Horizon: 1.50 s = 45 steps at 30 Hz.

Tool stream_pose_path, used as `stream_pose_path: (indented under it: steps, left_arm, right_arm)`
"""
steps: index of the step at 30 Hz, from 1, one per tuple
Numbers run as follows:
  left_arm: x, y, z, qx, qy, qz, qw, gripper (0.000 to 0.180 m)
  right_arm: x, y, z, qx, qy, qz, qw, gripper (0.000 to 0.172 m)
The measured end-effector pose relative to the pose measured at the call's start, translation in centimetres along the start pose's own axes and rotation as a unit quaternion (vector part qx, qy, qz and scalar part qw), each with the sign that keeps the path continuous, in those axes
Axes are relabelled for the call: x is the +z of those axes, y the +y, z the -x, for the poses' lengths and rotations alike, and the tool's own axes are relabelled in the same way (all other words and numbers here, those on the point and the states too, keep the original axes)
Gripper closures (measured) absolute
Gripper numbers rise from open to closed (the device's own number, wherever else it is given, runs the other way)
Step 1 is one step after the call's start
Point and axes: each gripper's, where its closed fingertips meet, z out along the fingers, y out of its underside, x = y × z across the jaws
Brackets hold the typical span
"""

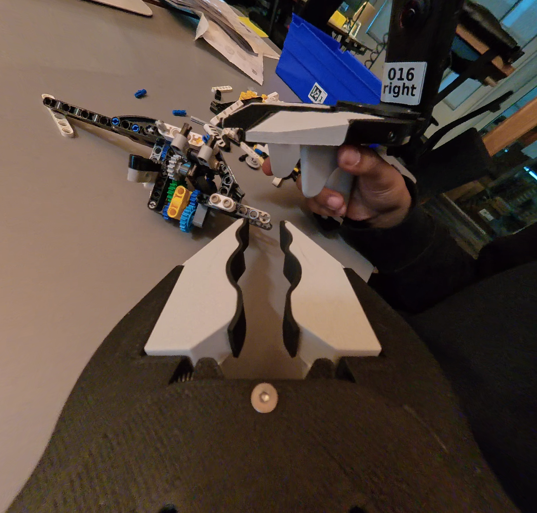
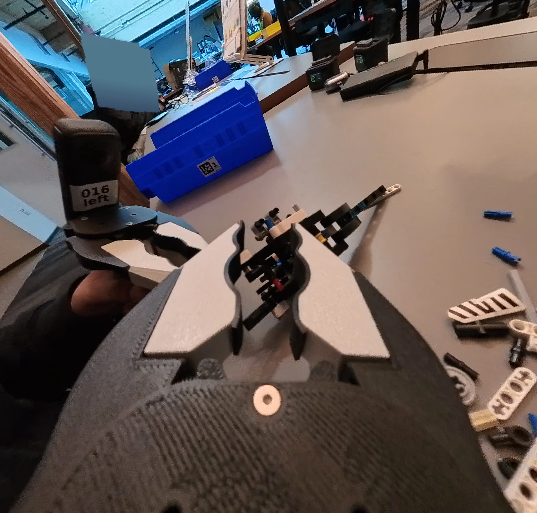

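**A:** What's nearest the left gripper (image 1: 263, 223)?

**B:** Its jaws stand a little apart with only bare table (image 1: 72, 266) between them. Just past the tips, at about 11 o'clock, the grey beam (image 1: 252, 214) sticking out of the model (image 1: 186, 173) ends right by the left fingertip; whether they touch, I cannot tell.

**A:** And the right gripper (image 2: 268, 228)?

**B:** It is over the model (image 2: 273, 269), and in its own view black and white parts show between the parted fingers. The gap at the left pad is plain; the right pad's contact is hidden. From the left view, its tips sit over the top of the model, at 12 o'clock.

**A:** Where does the model lie?

**B:** On the table, with a long black arm (image 1: 87, 114) reaching out to 10 o'clock.

**A:** Farther out?

**B:** Two blue pins (image 1: 140, 93) lie loose beyond the arm, a scatter of parts (image 1: 232, 98) sits at 12 o'clock, then a blue bin (image 1: 325, 63) at 1 o'clock, and papers (image 1: 226, 34) behind.
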Motion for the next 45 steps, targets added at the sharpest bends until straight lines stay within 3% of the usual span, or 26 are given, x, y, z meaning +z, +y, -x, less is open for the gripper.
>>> stream_pose_path:
  steps: [6,11,15,20,26,36,45]
  left_arm:
    - [0.0,-0.1,0.0,-0.006,0.007,-0.002,1.000,0.161]
    - [-0.7,-0.1,-0.5,0.009,0.022,-0.005,1.000,0.159]
    - [-2.4,-1.5,-0.9,0.008,0.043,-0.051,0.998,0.159]
    - [-4.9,-2.9,0.6,0.000,0.015,-0.111,0.994,0.160]
    - [-6.0,-2.5,2.4,-0.018,-0.016,-0.119,0.993,0.154]
    - [-4.6,-1.2,2.1,-0.044,0.000,-0.078,0.996,0.154]
    - [-3.8,-0.5,1.5,-0.055,0.011,-0.055,0.997,0.171]
  right_arm:
    - [1.5,1.5,-0.1,-0.049,0.051,0.083,0.994,0.134]
    - [2.1,1.9,-0.5,-0.128,0.103,0.120,0.979,0.143]
    - [2.4,3.0,1.0,-0.221,0.087,0.148,0.960,0.142]
    - [2.5,3.7,2.3,-0.396,0.100,0.156,0.899,0.147]
    - [2.2,4.8,4.3,-0.569,0.075,0.137,0.808,0.148]
    - [1.3,4.8,5.8,-0.628,0.079,0.088,0.770,0.156]
    - [0.7,4.9,5.6,-0.611,0.090,0.081,0.782,0.158]
